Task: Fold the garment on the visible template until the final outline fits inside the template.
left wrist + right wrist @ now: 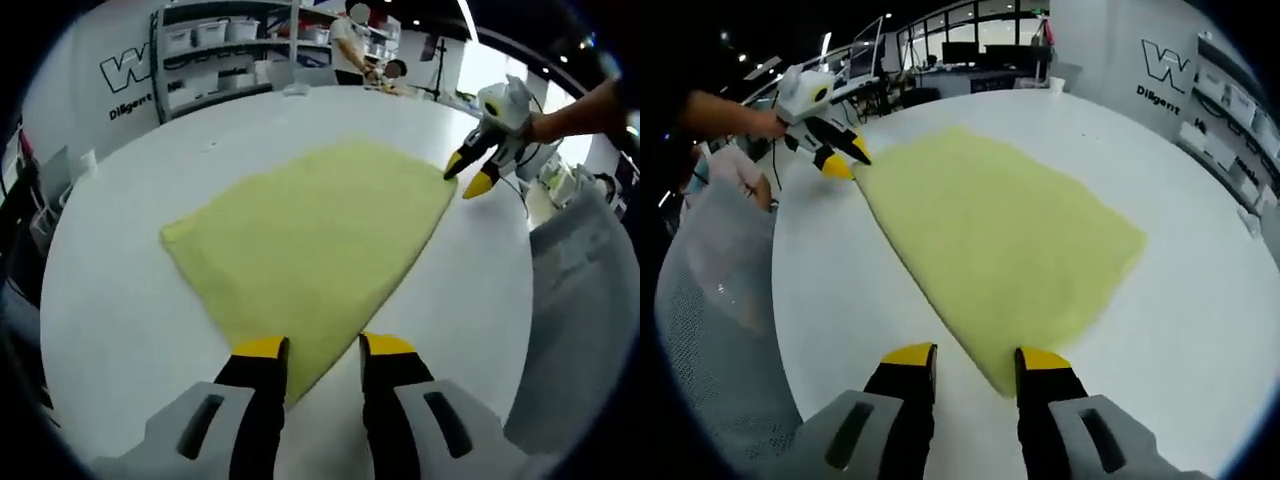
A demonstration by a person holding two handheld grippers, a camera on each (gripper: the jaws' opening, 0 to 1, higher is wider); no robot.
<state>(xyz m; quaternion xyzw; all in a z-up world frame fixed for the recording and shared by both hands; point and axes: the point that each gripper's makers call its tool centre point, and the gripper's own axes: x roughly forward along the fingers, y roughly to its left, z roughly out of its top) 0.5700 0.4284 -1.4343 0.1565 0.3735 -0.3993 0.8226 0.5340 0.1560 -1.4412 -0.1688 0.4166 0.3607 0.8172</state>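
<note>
**Garment lies flat, a gripper at each end**

Garment [315,240] spread out on the white table [130,310], a pale yellow-green cloth, lying flat and smooth. In the left gripper view one narrow corner of it points straight in between the jaws of the left gripper [324,350]. Those jaws stand apart, yellow tips either side of the cloth corner, nothing clamped between them.

Over at the far corner, the right gripper [473,172] comes in from the right, a bare forearm [580,112] behind it. Its yellow tips sit right at the edge of the cloth, slightly parted; whether they touch the fabric, can't tell from here.

Switch to the right gripper view: same garment [1010,240], again with a pointed corner aimed between the jaws of the right gripper [970,360]. Jaws open, a clear gap, nothing held. Across the table the left gripper [845,155] hangs at the far corner of the cloth, tips close to its edge.

A grey mesh chair back [710,330] sits beside the table. Shelves with white bins [210,45] stand against the back wall, and people [350,40] stand beyond the table's far side.
</note>
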